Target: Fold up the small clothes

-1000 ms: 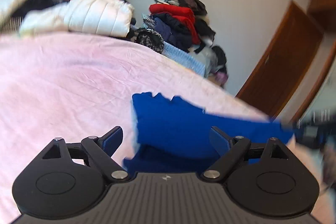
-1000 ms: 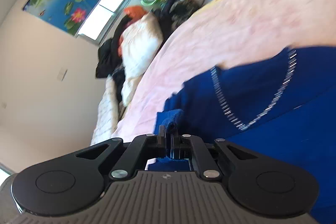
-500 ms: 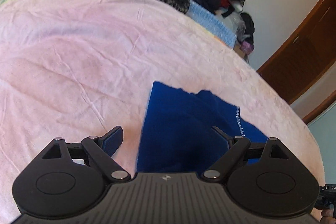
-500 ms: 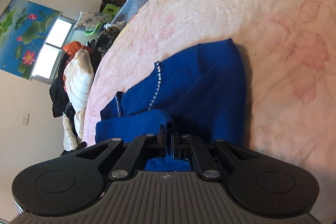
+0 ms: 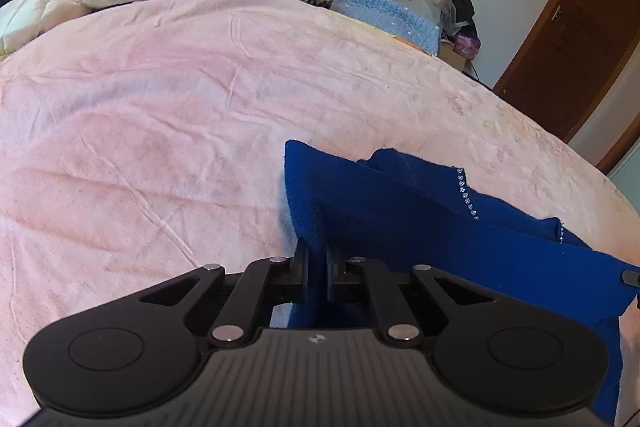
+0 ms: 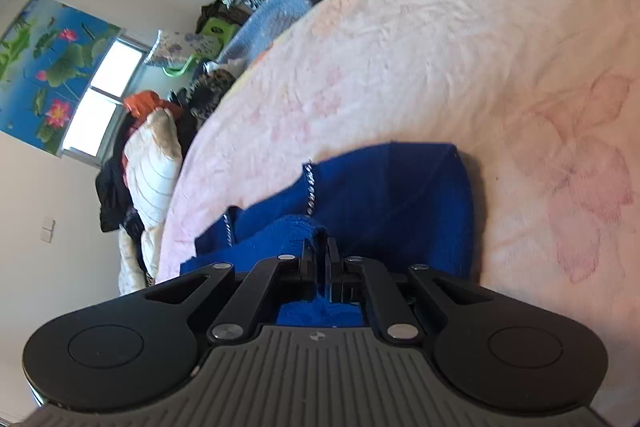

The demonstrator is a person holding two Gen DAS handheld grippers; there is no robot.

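My left tongs (image 5: pixel 316 259) are pinching a thick edge of the blue knit garment (image 5: pixel 420 223), jaws nearly together with cloth bunched between them, and my right tongs (image 6: pixel 320 255) are gripping another gathered edge of the same piece just as tightly.

What I am worrying about: both grips are sitting on rolled-up bunches, not clean corners. If I am pulling the two edges apart too hard, the thick knit is likely slipping out of one pair of jaws, and the fold is collapsing into a lump. The layers caught in the left tongs may also be more than one thickness; I cannot tell, and lifting would then be dragging the whole piece across the pink bedspread (image 5: pixel 168 131) instead of turning over one flap.

The garment is lying on the bed, toward 4 o'clock in the left view and at 6 o'clock in the right. It is looking deep blue, fuzzy and already doubled over, with a line of small sparkling studs (image 6: pixel 310 189) running along one seam and its far edge rounded.
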